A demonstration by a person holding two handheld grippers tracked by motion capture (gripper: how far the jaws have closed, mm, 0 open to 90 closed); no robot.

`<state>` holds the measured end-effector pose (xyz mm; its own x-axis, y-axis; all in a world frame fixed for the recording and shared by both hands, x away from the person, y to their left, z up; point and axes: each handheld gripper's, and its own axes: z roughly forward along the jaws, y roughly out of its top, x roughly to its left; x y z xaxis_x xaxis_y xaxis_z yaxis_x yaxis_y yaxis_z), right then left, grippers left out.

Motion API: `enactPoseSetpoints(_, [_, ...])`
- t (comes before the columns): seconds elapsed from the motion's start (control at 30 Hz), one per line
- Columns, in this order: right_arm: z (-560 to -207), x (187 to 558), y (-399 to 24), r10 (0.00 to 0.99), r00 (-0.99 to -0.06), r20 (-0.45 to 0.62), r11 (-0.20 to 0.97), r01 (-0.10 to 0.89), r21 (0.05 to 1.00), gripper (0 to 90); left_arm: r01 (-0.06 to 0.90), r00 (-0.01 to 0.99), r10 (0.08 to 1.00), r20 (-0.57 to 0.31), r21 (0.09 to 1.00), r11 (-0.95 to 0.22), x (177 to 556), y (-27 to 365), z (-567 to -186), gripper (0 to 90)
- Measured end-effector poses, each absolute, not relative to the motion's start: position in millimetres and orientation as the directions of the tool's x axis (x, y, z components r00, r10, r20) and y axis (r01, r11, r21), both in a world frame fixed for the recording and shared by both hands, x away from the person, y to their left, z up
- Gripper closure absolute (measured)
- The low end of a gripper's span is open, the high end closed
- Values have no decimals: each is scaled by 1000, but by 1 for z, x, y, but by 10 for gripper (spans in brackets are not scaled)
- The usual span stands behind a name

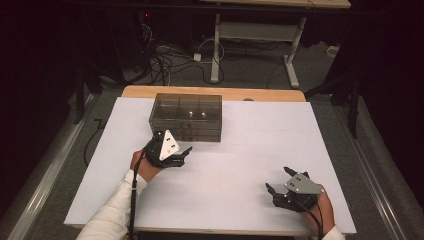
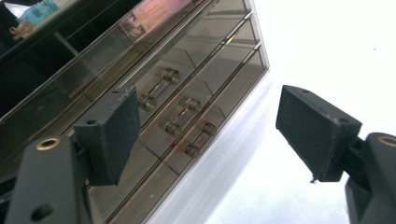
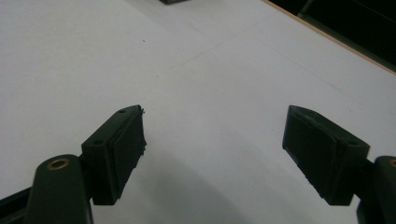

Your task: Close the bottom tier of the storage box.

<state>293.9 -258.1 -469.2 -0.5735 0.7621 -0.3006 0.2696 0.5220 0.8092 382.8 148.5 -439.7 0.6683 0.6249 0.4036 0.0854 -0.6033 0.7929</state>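
A smoky see-through drawer box [image 1: 186, 116] stands at the back left of the white table top [image 1: 250, 145]. In the left gripper view its front [image 2: 196, 60] shows three stacked drawers, each with a clear bar handle [image 2: 179, 119]. My left gripper [image 1: 183, 153] [image 2: 210, 128] sits just in front of the box, open, with its jaws wide apart facing the drawer fronts and nothing between the pads. My right gripper [image 1: 278, 179] [image 3: 215, 149] rests near the front right of the table, open and empty above the bare white surface.
A wooden table edge [image 1: 210, 92] runs behind the box. Beyond it the floor holds tangled cables [image 1: 170, 57] and the white legs of another table [image 1: 216, 50]. Dark surroundings flank both sides.
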Motion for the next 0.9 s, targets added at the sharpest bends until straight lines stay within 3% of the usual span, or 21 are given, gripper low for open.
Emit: enactPoseSetpoints(0.9, [-468,291,-254,758,-577,-304,523,258,812,223,48,709,577,404,789,-612,356,145,-437,213])
